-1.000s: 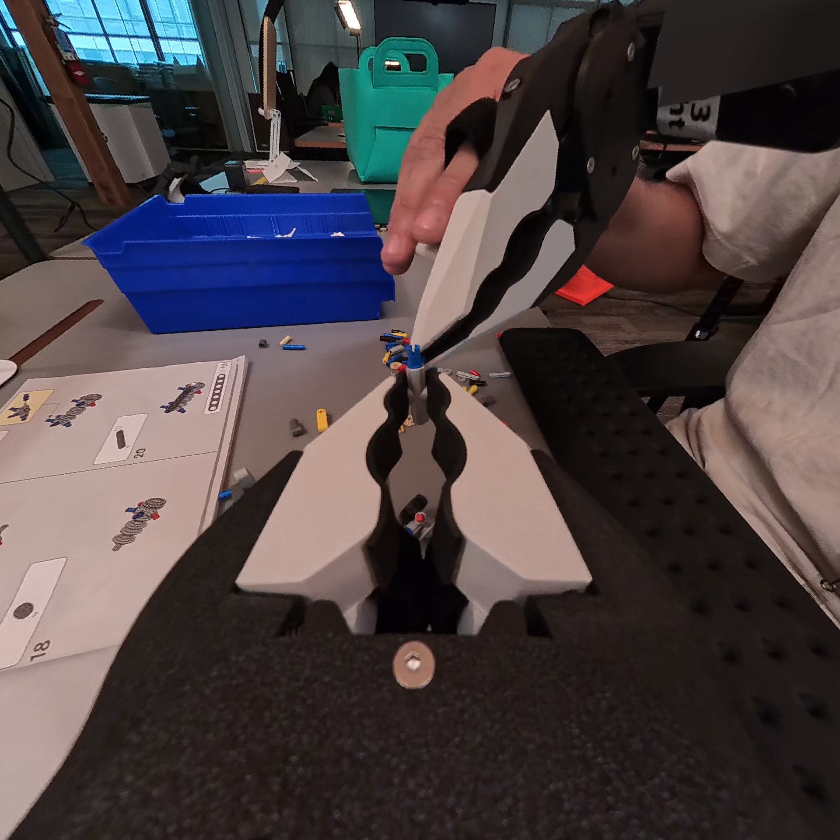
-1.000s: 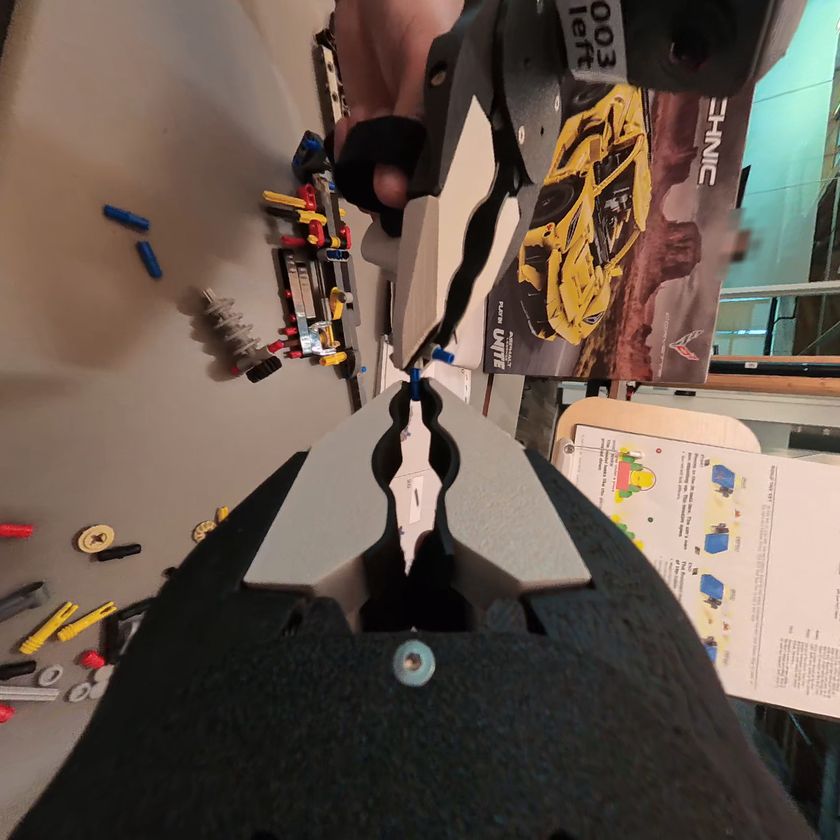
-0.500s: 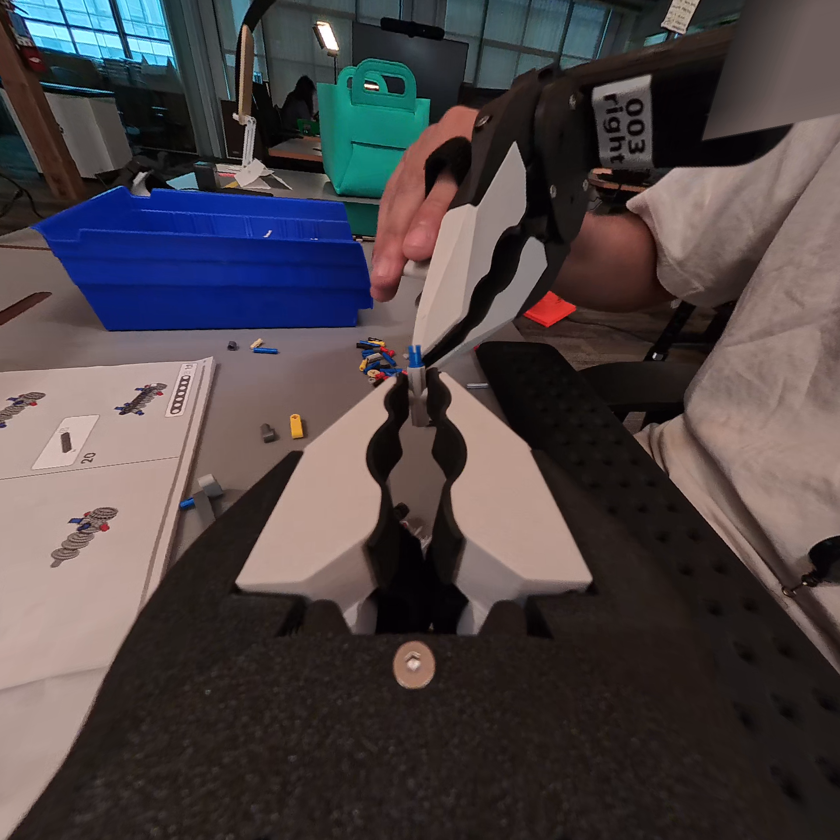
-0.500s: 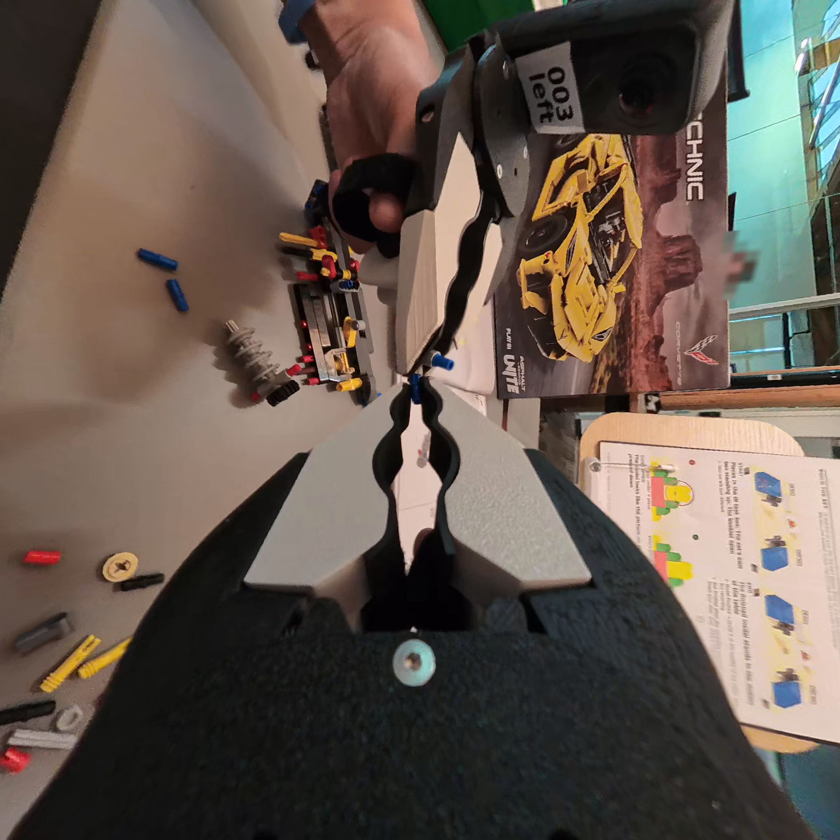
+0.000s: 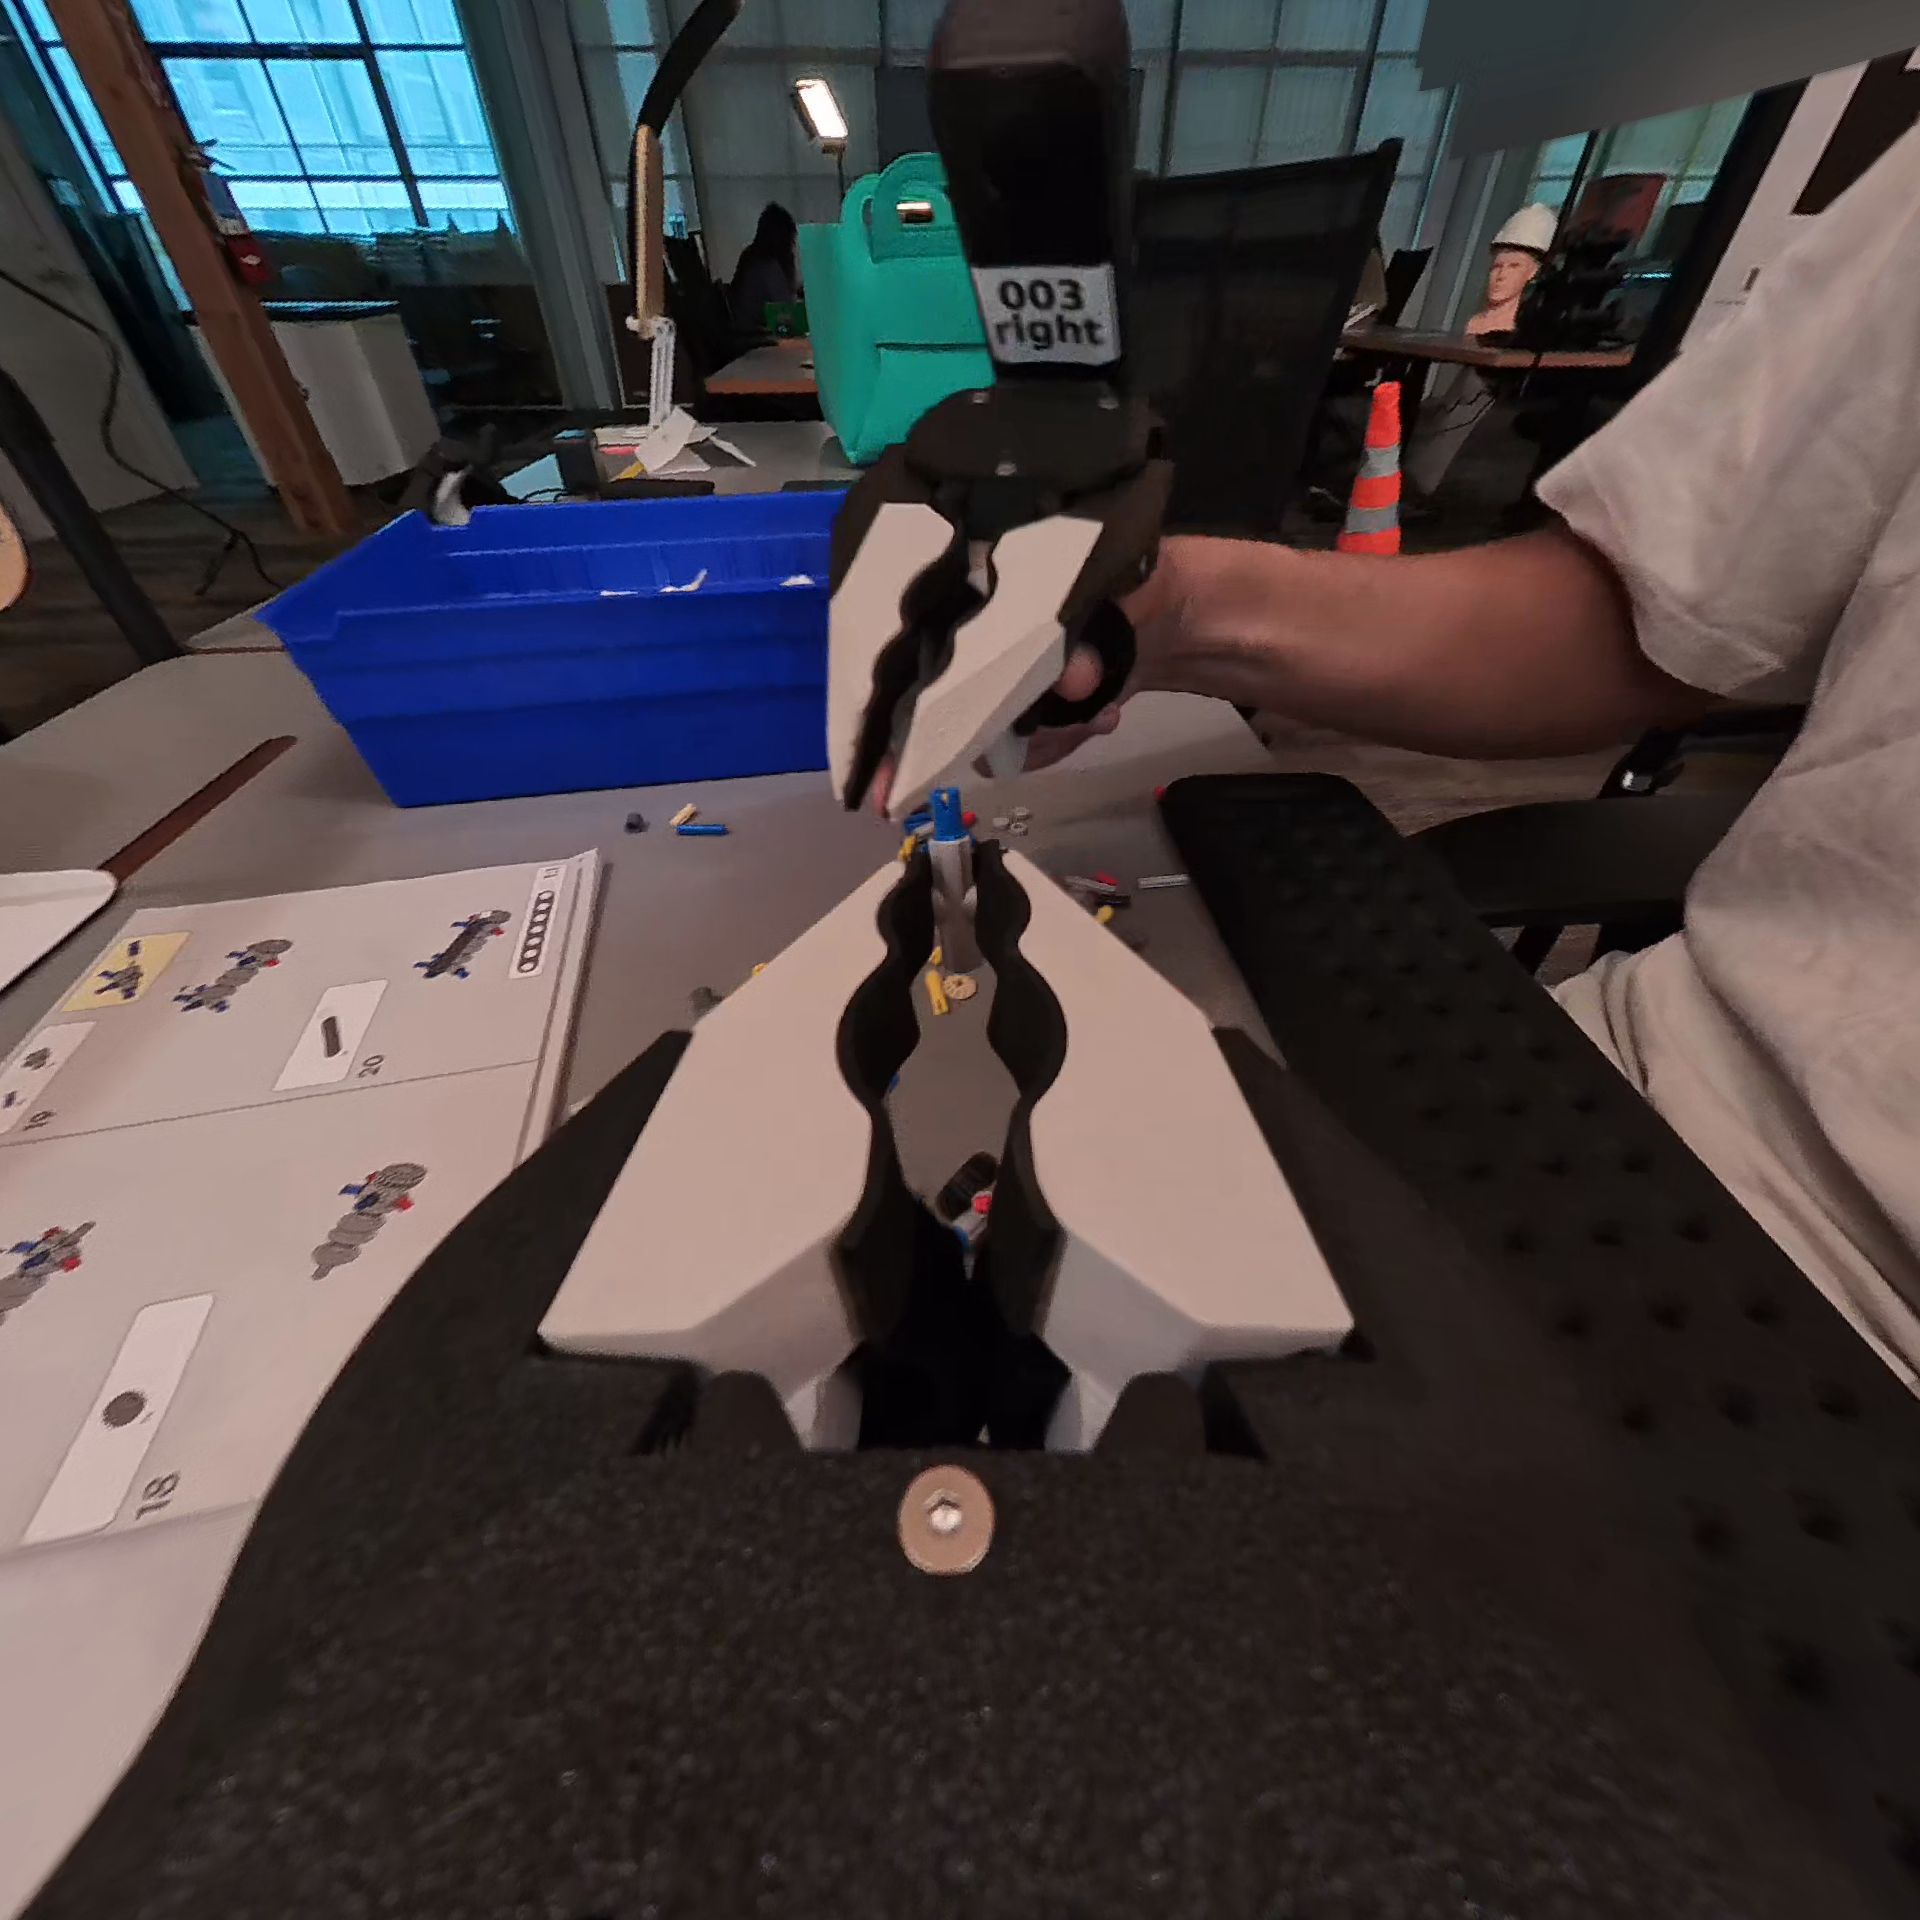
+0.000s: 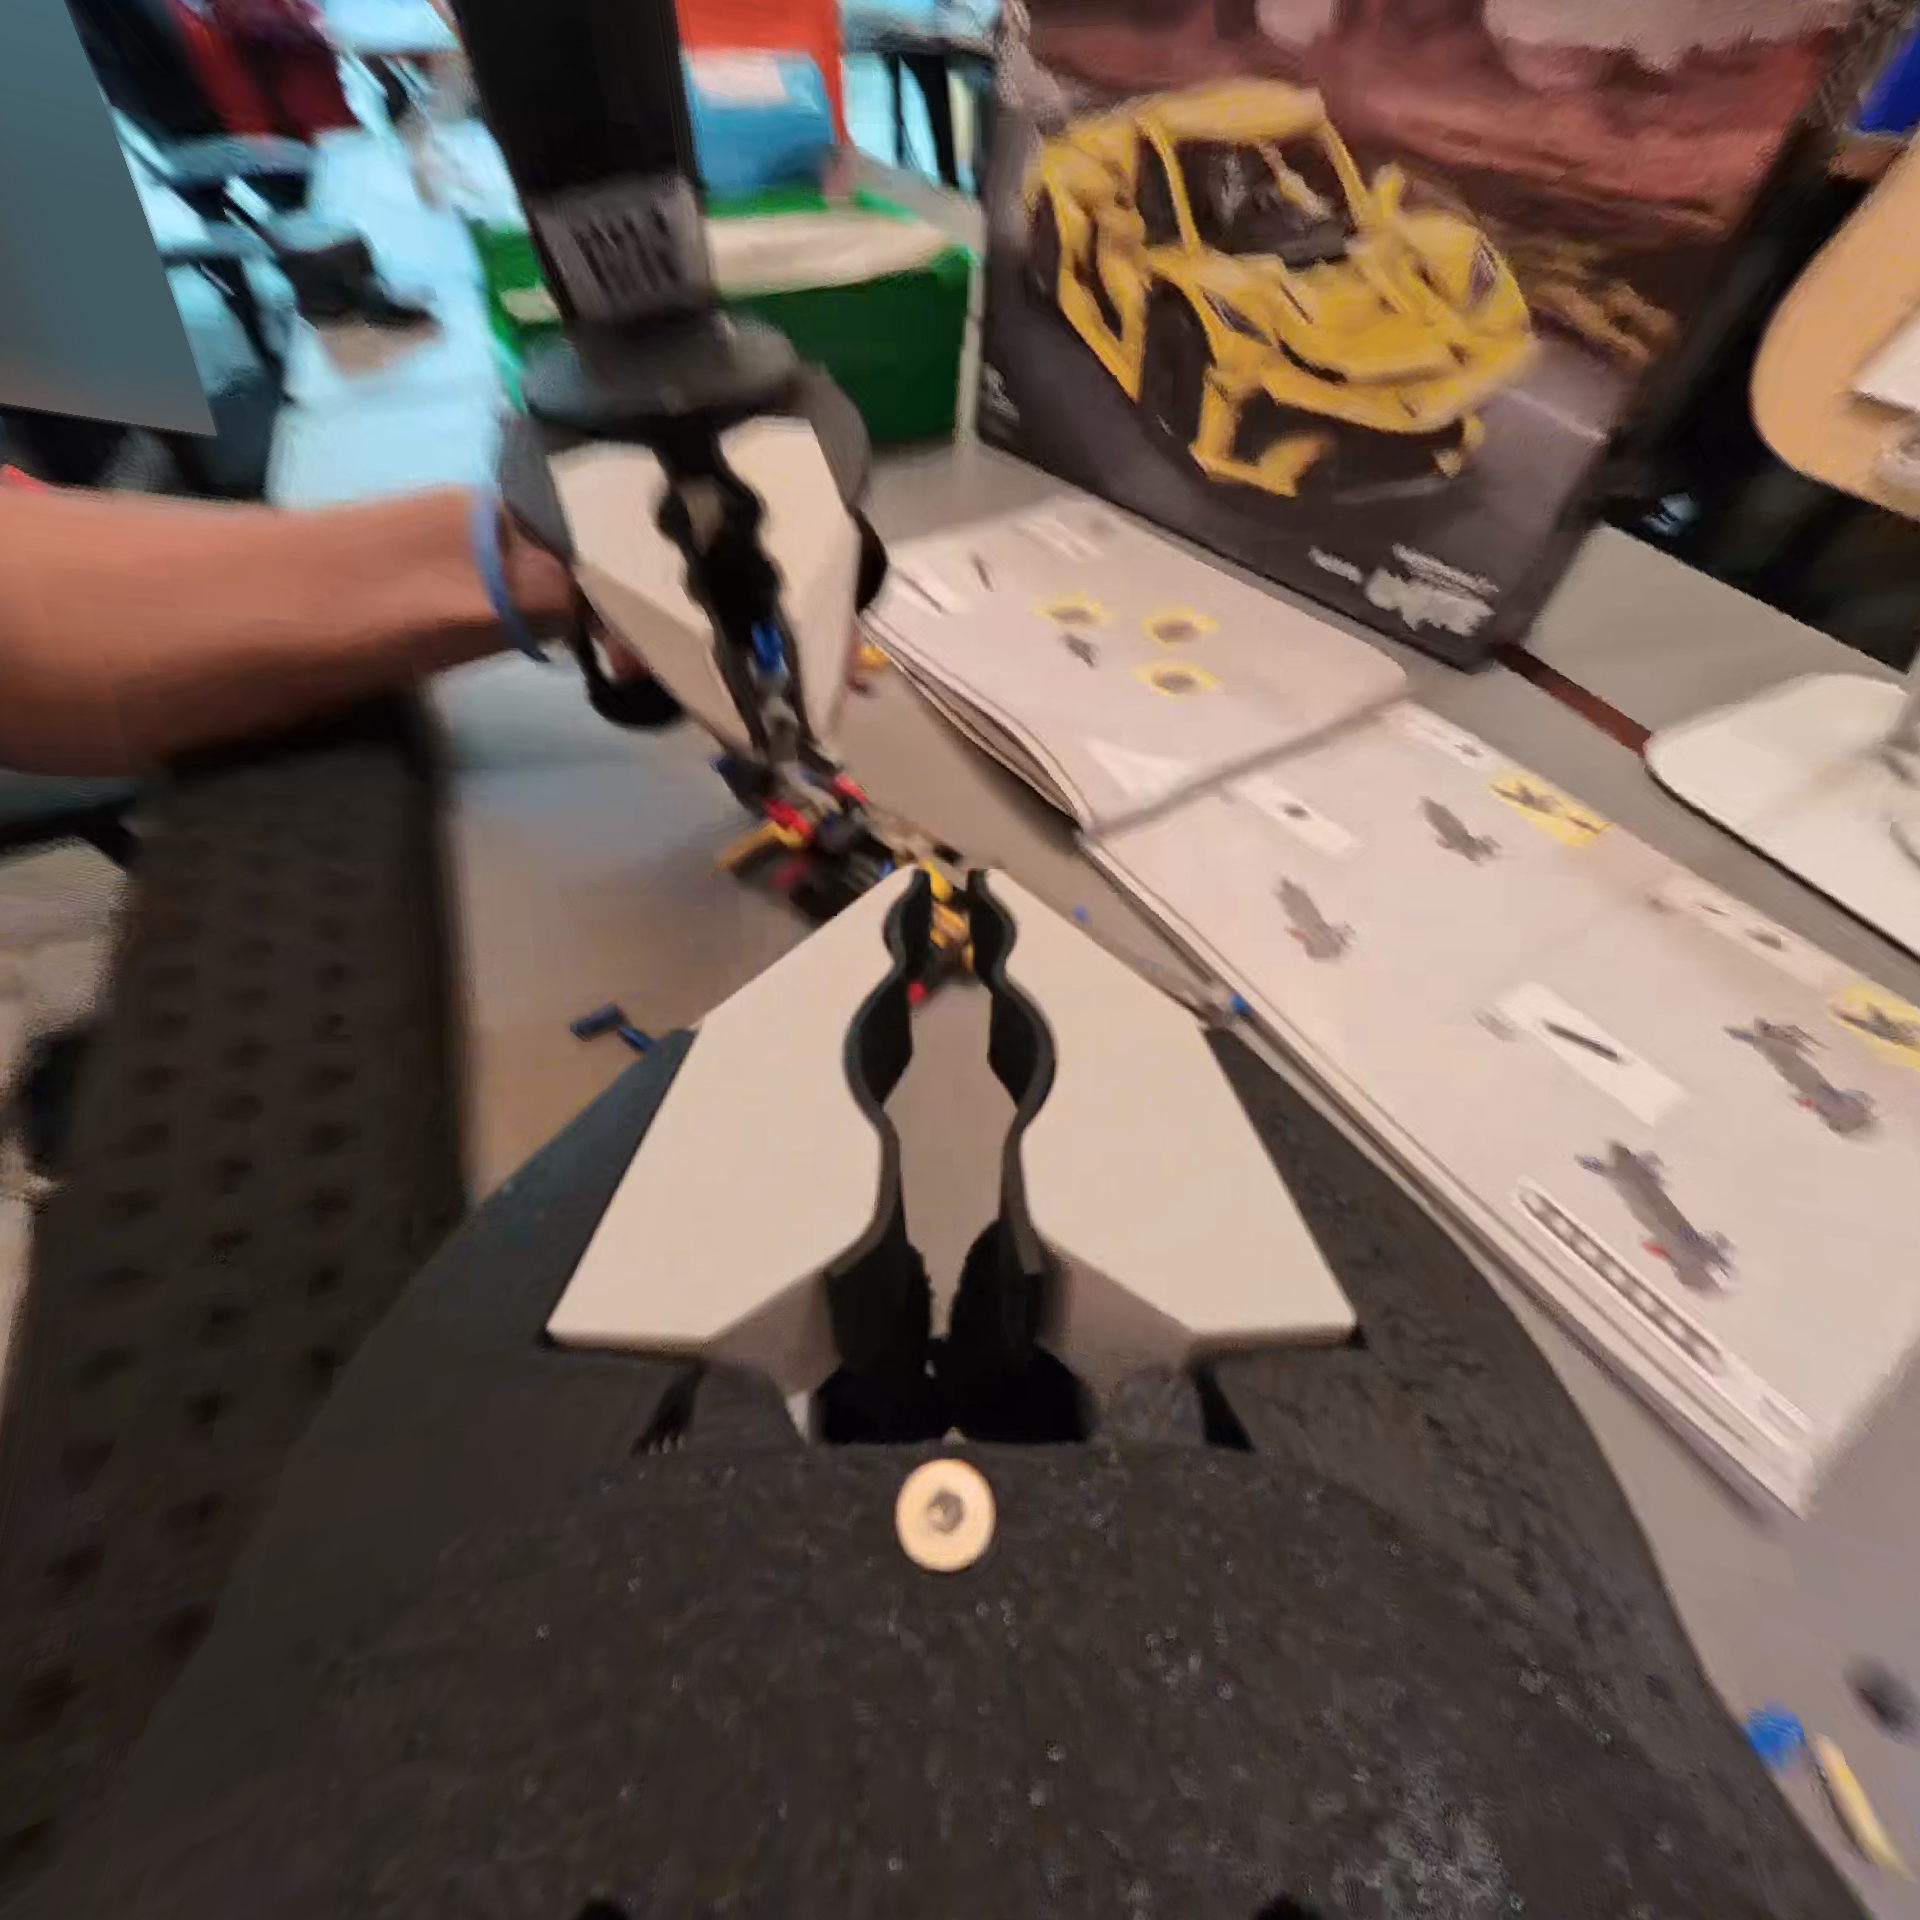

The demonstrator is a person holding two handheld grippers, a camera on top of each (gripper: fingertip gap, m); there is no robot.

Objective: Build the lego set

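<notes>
On the grey table (image 5: 727,904), the largest thing is the blue bin (image 5: 582,644), standing at the far side, probably to keep spare parts out of the way. Next to it in size is the set's box with a yellow car (image 6: 1288,301), standing upright behind the open instruction booklet (image 6: 1455,935); the pages lie flat beside the work area, I think so that the person can read the step while both hands are busy. A half-built assembly (image 6: 821,842) of dark, red and yellow parts rests on the table near the booklet, and loose small pieces (image 5: 1101,883) are scattered close to it.

The left gripper (image 5: 951,873) is closed on a grey connector (image 5: 951,904) with a blue pin (image 5: 945,816) standing out of its top. It holds the connector upright and above the table, which seems good for receiving another part from above.

The right gripper (image 5: 883,790) hangs just above and beside the blue pin, pointing down. Its tips are slightly apart, with a narrow gap, and I see nothing between them. The right wrist view is blurred, so small details there are not sure.

My judgement: the pin is seated, and the next part must be fetched.
</notes>
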